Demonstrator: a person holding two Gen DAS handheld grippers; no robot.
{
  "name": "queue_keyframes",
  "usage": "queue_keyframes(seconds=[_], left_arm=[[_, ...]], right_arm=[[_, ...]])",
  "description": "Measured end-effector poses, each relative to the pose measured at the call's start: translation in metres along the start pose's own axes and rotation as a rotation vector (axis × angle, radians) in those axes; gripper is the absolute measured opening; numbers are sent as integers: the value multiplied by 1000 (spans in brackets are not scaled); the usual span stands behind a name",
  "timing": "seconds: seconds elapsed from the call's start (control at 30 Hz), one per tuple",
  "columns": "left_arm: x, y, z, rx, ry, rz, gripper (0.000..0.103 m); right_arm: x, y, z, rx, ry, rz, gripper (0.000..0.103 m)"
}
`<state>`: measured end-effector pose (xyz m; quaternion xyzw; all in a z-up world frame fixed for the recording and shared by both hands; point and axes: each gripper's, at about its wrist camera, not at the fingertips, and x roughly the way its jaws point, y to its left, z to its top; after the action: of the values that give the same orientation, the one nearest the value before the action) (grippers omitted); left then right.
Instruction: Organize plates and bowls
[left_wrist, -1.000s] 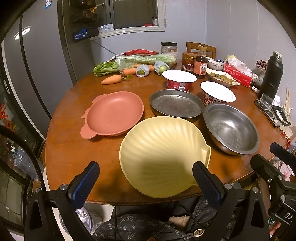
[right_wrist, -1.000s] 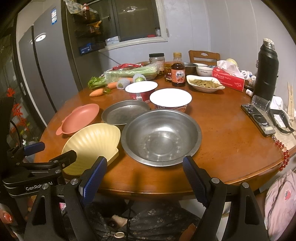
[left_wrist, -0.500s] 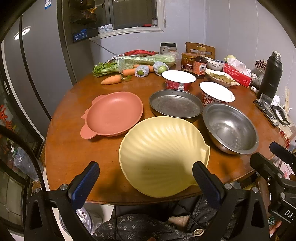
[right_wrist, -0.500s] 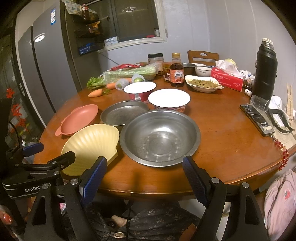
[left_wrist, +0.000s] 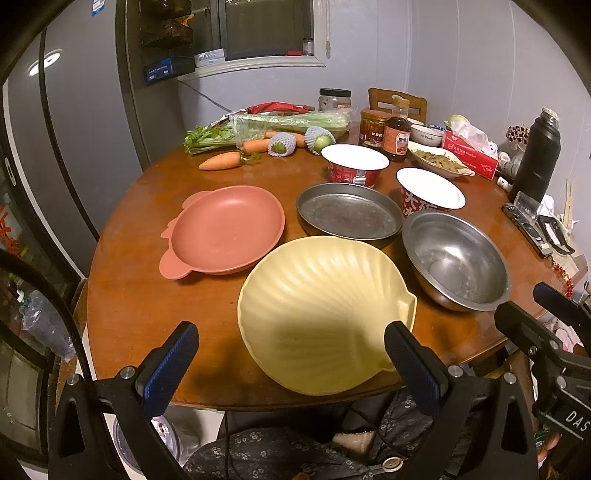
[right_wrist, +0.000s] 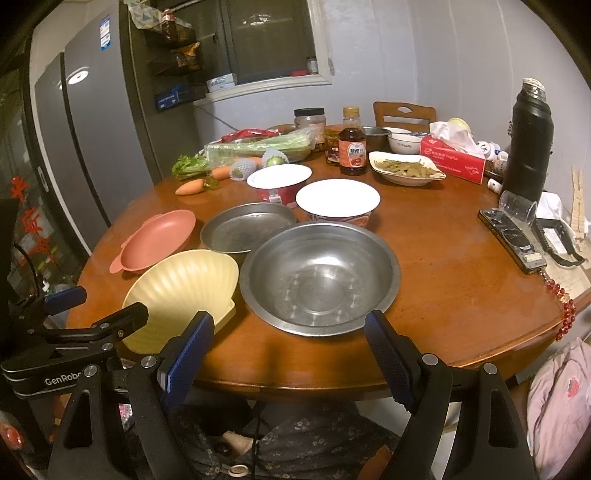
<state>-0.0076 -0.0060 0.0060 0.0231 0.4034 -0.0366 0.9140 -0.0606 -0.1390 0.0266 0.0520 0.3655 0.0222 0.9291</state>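
Round wooden table (left_wrist: 140, 302) crowded with dishes. Nearest the edge, yellow shell-shaped plate (left_wrist: 317, 314), slightly overhanging the rim; just right of it, large steel bowl (right_wrist: 319, 277), empty, rim close to the plate's. Behind the shell plate, pink plate with ear-shaped tabs (left_wrist: 225, 229) to the left and flat metal pan (left_wrist: 349, 214) to the right, each near its neighbours; touching or not, cannot tell. Farther back, two instant-noodle bowls with white lids (left_wrist: 354, 164), one just behind the pan, the other (left_wrist: 428, 192) beside the steel bowl's far rim. Left gripper (left_wrist: 291, 362) held low at the table's near edge, jaws spread wide, straddling the shell plate's near side without touching it, holding nothing. Right gripper (right_wrist: 288, 350) likewise spread wide and empty, in front of the steel bowl, fingertips short of its rim. At the far side, carrots (left_wrist: 219, 161), celery in plastic (left_wrist: 288, 122), sauce bottle (right_wrist: 352, 147), dish of greens (right_wrist: 404, 168), red tissue box (right_wrist: 452, 158). Black thermos (right_wrist: 530, 136) upright at the right edge.
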Motion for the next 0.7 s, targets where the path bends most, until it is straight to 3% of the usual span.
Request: queue_keyframes(seconds=[0.3, 0.7], left_arm=[[4, 29, 12, -58, -10, 9, 101], [24, 78, 33, -156, 19, 40, 101]], right_arm=[[6, 14, 22, -40, -19, 12, 85], [34, 64, 84, -162, -40, 91, 85]])
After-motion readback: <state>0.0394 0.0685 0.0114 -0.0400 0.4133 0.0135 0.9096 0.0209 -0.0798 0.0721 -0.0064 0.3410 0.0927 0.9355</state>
